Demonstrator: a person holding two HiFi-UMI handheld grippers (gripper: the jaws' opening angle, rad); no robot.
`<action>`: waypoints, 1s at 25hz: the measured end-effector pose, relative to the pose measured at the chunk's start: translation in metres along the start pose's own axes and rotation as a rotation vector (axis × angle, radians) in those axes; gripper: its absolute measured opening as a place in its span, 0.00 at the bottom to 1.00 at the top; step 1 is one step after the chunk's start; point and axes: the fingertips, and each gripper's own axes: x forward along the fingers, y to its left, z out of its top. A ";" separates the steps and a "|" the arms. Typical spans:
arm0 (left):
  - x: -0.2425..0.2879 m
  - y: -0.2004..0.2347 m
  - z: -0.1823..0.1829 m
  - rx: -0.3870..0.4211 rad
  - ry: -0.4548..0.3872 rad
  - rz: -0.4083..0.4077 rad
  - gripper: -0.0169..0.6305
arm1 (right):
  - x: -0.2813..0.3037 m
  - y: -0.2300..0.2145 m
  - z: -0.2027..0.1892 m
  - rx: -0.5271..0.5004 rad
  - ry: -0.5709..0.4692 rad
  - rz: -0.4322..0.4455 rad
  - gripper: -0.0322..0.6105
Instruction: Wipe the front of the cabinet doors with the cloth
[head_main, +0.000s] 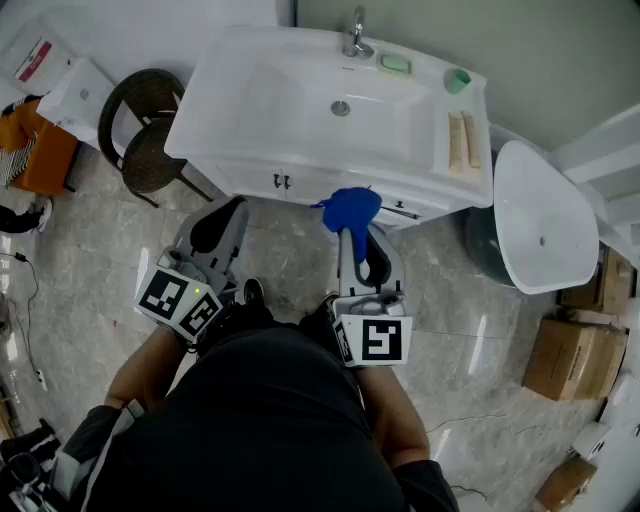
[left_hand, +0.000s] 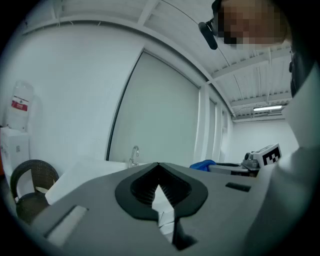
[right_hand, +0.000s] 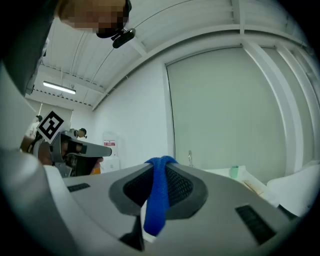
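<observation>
The white cabinet doors (head_main: 300, 188) show as a narrow strip under the sink's front edge, with small dark handles (head_main: 283, 181). A blue cloth (head_main: 350, 208) is bunched right in front of them. My right gripper (head_main: 350, 230) is shut on the cloth, and in the right gripper view the blue cloth (right_hand: 158, 197) hangs pinched between its jaws (right_hand: 159, 165). My left gripper (head_main: 226, 212) points at the cabinet's left part from a little way back, shut with nothing in it. In the left gripper view its tips (left_hand: 158, 167) meet, and the cloth (left_hand: 202, 164) shows to the right.
The white sink (head_main: 330, 100) carries a faucet (head_main: 355, 35), green soap (head_main: 395, 63) and a green cup (head_main: 457, 80). A dark wicker chair (head_main: 150, 140) stands at the left. At the right are a white oval object (head_main: 545, 215) and cardboard boxes (head_main: 565, 355).
</observation>
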 end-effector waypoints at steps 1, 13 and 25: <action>-0.001 0.001 -0.001 -0.004 0.001 0.002 0.02 | 0.000 0.001 0.000 0.000 0.001 0.000 0.14; -0.010 0.033 -0.042 -0.063 0.098 0.048 0.02 | 0.024 0.010 -0.075 0.189 0.149 0.040 0.14; -0.031 0.150 -0.213 -0.138 0.410 0.102 0.02 | 0.223 0.038 -0.429 0.672 0.508 -0.012 0.14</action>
